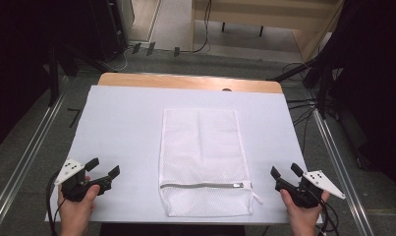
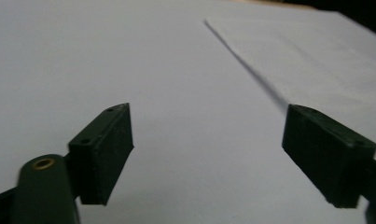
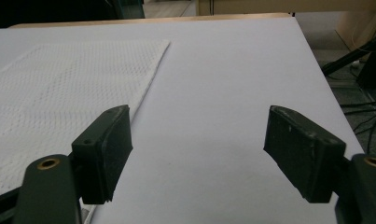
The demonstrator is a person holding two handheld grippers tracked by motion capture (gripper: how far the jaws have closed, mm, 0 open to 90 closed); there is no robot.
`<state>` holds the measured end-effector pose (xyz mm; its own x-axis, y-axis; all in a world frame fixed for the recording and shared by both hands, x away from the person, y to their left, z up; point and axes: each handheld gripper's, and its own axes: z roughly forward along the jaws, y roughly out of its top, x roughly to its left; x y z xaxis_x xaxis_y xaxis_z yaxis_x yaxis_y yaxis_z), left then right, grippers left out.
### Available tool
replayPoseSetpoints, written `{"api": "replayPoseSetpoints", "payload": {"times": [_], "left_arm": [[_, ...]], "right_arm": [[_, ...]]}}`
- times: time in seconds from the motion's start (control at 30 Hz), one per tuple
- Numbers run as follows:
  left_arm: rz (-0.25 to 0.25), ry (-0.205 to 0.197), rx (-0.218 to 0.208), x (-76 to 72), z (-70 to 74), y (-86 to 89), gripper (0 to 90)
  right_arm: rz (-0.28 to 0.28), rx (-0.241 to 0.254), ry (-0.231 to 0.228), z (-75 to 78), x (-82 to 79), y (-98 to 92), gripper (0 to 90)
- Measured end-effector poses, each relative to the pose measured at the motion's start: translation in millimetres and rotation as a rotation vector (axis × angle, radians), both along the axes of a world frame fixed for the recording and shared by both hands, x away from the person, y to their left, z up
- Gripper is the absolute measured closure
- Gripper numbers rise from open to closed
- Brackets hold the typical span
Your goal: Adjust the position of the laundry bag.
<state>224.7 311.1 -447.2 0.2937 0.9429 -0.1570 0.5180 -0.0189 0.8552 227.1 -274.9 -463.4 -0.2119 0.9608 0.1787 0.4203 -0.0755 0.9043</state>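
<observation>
White cloth-covered table (image 1: 122,128), broad and bare but for one flat white mesh laundry bag (image 1: 200,147) at centre, its grey zipper (image 1: 200,186) shut across the near end, lying between my two grippers and touched by neither. My left gripper (image 1: 103,171) and right gripper (image 1: 286,171) rest at the near corners, jaws spread wide, holding nothing. Start position, I judge; next move calls for reaching inward to the small zipper pull (image 1: 240,185).

A white sheet (image 1: 122,128) covers the wooden table (image 1: 185,81) ahead of each claw, with black cables (image 1: 303,110) on the floor beyond.
</observation>
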Motion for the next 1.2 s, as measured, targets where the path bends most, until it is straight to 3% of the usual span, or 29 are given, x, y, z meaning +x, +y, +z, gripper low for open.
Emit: {"api": "replayPoseSetpoints", "payload": {"times": [0.1, 0.17, 0.27, 0.3, 0.33, 0.37, 0.43, 0.6, 0.67, 0.87, 0.9, 0.93, 0.97, 1.03, 1.1, 1.2], "left_arm": [[-0.011, 0.004, -0.037, 8.4, 1.8, -1.8, 27.9], [-0.037, 0.032, -0.089, 19.2, 3.7, -9.5, 33.9], [-0.064, 0.044, -0.096, 24.4, 4.2, -18.6, 40.7], [-0.102, 0.067, -0.093, 32.6, 4.0, -33.8, 42.6], [-0.102, 0.067, -0.093, 32.6, 4.0, -33.8, 43.7], [-0.132, 0.101, -0.106, 42.5, 2.9, -48.0, 44.6], [-0.141, 0.117, -0.105, 48.2, 2.2, -55.1, 47.3], [-0.174, 0.184, -0.073, 81.0, -6.9, -91.1, 48.8], [-0.148, 0.217, -0.061, 95.5, -11.7, -103.9, 50.6], [-0.144, 0.252, -0.034, 102.9, -19.6, -116.5, 50.7], [-0.133, 0.241, 0.004, 101.6, -21.1, -122.3, 51.1], [-0.133, 0.241, 0.004, 101.6, -21.1, -122.3, 52.2], [-0.116, 0.236, 0.037, 101.5, -20.9, -127.3, 54.0], [-0.116, 0.224, 0.085, 102.0, -20.8, -133.2, 61.4], [-0.115, 0.226, 0.105, 103.7, -20.7, -136.8, 72.1], [-0.119, 0.235, 0.082, 107.1, -20.9, -135.0, 89.5]], "right_arm": [[-0.002, 0.007, -0.007, -0.7, 0.1, -1.7, 24.1], [-0.003, -0.004, 0.001, -2.3, 3.9, -1.8, 25.3], [0.000, 0.007, 0.013, -2.9, 5.8, -0.9, 26.9], [0.012, -0.003, 0.009, -3.3, 6.0, 1.0, 28.5], [0.012, -0.003, 0.009, -3.3, 6.0, 1.0, 28.5], [0.018, -0.013, 0.012, -3.7, 5.4, 3.1, 29.0], [0.029, -0.021, 0.016, -5.0, 4.9, 4.7, 29.6], [0.053, -0.039, 0.031, -7.4, 3.1, 7.9, 30.6], [0.057, -0.043, 0.030, -7.3, 2.3, 8.6, 30.9], [0.068, -0.051, 0.027, -7.6, 2.1, 9.7, 31.1], [0.070, -0.049, 0.033, -8.0, 2.4, 10.3, 31.1], [0.070, -0.049, 0.033, -8.0, 2.4, 10.3, 31.1], [0.073, -0.053, 0.035, -8.7, 3.5, 11.4, 31.3], [0.077, -0.058, 0.037, -8.9, 4.2, 13.4, 31.6], [0.080, -0.059, 0.039, -8.9, 4.7, 16.1, 31.7], [0.088, -0.068, 0.037, -8.9, 5.3, 18.2, 31.7]]}}
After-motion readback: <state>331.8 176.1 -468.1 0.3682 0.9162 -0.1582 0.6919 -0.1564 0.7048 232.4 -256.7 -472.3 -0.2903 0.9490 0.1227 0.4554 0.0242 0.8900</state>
